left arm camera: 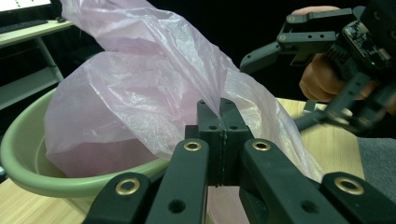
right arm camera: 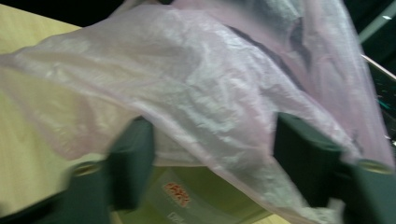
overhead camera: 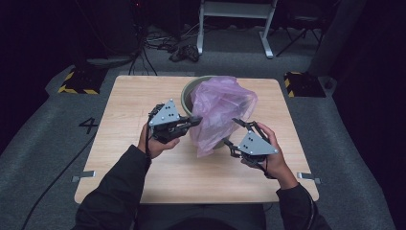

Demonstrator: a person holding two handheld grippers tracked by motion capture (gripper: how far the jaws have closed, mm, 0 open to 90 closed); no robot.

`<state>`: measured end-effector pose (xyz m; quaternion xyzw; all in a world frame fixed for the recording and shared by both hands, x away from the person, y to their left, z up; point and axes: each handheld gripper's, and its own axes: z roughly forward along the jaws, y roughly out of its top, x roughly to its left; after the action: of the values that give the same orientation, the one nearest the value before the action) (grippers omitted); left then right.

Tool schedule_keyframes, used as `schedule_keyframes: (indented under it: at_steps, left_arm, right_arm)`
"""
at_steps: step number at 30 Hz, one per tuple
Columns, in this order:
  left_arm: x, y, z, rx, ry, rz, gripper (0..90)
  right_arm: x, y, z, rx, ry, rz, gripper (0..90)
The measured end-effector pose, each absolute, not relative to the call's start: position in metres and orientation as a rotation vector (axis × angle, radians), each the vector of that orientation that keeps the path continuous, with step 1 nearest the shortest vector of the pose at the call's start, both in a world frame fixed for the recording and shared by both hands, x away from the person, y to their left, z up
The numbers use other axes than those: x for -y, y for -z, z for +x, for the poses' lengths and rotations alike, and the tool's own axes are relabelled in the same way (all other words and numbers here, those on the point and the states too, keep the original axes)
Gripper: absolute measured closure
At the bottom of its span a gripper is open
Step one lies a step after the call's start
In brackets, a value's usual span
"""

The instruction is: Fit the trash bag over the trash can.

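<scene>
Pink film is pinched tight in my left gripper [left arm camera: 219, 108]; my right gripper [overhead camera: 236, 133], jaws apart, holds nothing. Between them the plastic bag [overhead camera: 221, 106] drapes over the green basin [left arm camera: 28, 161], its loose edge just ahead of the right one.

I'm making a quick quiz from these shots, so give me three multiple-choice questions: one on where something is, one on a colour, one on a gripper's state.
1. Where does the green basin stand?
A. far half of the table
B. on the floor
C. near edge

2. What colour is the plastic bag?
A. blue
B. pink
C. black

3. How is the left gripper?
A. wide open
B. lying on the table
C. shut on the bag

Answers: 1 A, the high view shows it there. 2 B, translucent pink in each view. 3 C, its jaws pinch a fold.
</scene>
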<state>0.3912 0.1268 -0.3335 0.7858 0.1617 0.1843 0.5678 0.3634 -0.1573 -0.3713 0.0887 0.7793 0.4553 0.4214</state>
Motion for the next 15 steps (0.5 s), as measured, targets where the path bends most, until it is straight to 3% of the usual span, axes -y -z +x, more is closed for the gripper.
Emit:
schedule_keyframes:
  at_steps: [3, 6, 15]
  left_arm:
    - [-0.129, 0.333, 0.392, -0.386, -0.438, 1.842, 89.8]
    - [-0.135, 0.333, 0.395, -0.407, -0.465, 1.837, 89.7]
    - [-0.168, 0.331, 0.428, -0.557, -0.553, 1.821, 89.9]
  right_arm:
    - [0.163, 0.367, 0.362, -1.935, -1.183, 0.234, 71.8]
    - [0.170, 0.363, 0.361, -1.924, -1.203, 0.252, 88.5]
    - [0.198, 0.362, 0.372, -1.915, -1.155, 0.370, 90.0]
